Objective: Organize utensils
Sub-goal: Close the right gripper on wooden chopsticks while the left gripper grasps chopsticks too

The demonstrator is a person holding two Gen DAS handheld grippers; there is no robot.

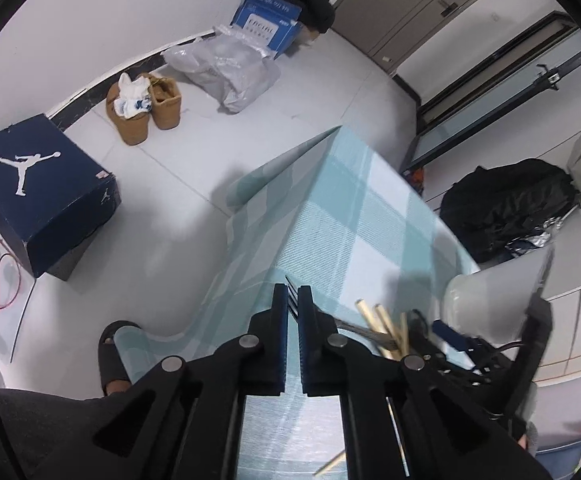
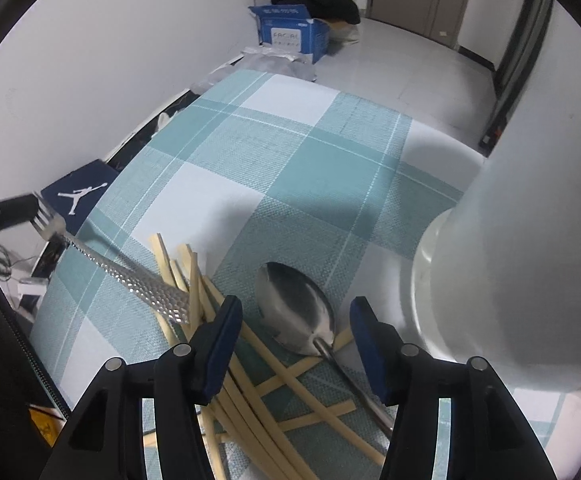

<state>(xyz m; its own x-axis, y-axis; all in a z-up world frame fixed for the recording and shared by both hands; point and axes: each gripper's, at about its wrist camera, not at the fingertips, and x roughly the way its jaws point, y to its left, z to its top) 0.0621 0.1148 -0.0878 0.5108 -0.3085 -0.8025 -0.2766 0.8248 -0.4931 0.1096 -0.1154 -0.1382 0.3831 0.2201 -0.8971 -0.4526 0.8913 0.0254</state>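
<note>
Left gripper [image 1: 293, 300] jaws pinched nearly together on a fork [image 2: 90, 256], gripping it at the tine end; in the left wrist view only the dark tine tips poke out above the pads. From the right wrist view the fork hangs off that gripper at far left, its hammered handle running down and right, with the handle end lying over the chopsticks [image 2: 250, 376] pile. So the fork's long axis runs from the left jaws diagonally toward the right jaws, tines held high, handle end low and still over the pile, contact unclear

Right gripper [image 2: 290, 344] jaws about half open, nothing between the pads. A metal spoon [image 2: 296, 312] lies right in the gap, bowl just ahead of the fingertips, handle running back and right under the right finger. Spoon axis is roughly along the gripper's pointing line, slightly skewed right. Chopsticks are scattered crosswise under and left of the jaws, several passing beneath the left finger

All on a teal plaid tablecloth [image 2: 290, 168]. A translucent white container [image 2: 522, 272], probably the utensil holder, stands just right of the right jaws and well apart from the left ones

Judgement: right hand is nearer the spoon and the container; closing across the spoon neck looks like the coming move, though chopsticks crossing beneath could get caught in the pinch
</note>
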